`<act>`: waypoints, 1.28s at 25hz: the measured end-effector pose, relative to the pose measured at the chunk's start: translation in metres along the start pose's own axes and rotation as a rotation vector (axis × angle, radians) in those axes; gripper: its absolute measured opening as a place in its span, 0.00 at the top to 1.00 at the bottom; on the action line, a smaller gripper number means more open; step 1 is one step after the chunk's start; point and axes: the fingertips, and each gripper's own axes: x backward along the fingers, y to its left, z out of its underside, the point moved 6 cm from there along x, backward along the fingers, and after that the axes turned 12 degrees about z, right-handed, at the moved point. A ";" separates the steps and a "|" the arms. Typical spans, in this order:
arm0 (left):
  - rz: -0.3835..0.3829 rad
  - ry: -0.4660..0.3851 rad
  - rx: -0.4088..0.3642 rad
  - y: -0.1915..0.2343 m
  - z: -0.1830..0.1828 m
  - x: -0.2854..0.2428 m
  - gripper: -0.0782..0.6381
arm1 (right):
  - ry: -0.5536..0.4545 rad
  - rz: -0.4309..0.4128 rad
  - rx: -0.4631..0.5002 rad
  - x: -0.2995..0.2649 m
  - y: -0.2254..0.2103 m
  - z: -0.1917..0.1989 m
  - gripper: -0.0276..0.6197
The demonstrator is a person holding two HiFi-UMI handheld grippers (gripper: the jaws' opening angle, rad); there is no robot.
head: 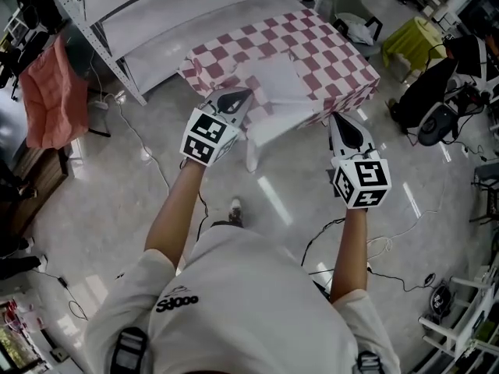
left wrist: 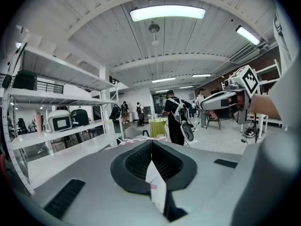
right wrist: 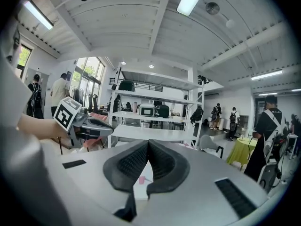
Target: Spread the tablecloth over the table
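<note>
Nearest the head camera is the person's white shirt (head: 249, 302). It has a small dark print on the back, too warped to read. Both bare forearms reach forward.

The left gripper (head: 238, 100) and the right gripper (head: 340, 123) each carry a cube of black-and-white square markers, which bear patterns and no words. In each gripper view the fingers are closed tight on a thin fold of white cloth with a spot of pink showing, so both are pinching the near edge of the tablecloth (head: 312, 49).

The tablecloth is a pink-and-white check with a plain white underside. It lies across the counter (head: 284, 125) just ahead of the grippers. It is draped over the far and right sides, and a wide flap at the near side is turned back, white side up. It sits rumpled between the two grips.

Beyond the counter stands white metal shelving (head: 156, 22) on a pale glossy floor (head: 273, 193) crossed by thin cables.
</note>
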 end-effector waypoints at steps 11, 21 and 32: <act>0.063 0.017 0.020 0.084 0.014 -0.033 0.85 | 0.086 0.058 0.022 -0.095 0.011 0.002 0.92; 0.053 0.139 0.125 0.139 0.067 -0.074 0.71 | 0.159 0.011 0.028 -0.184 0.001 0.023 0.81; -0.100 0.289 0.307 0.191 0.131 -0.139 0.53 | 0.271 -0.291 0.088 -0.315 -0.038 0.074 0.65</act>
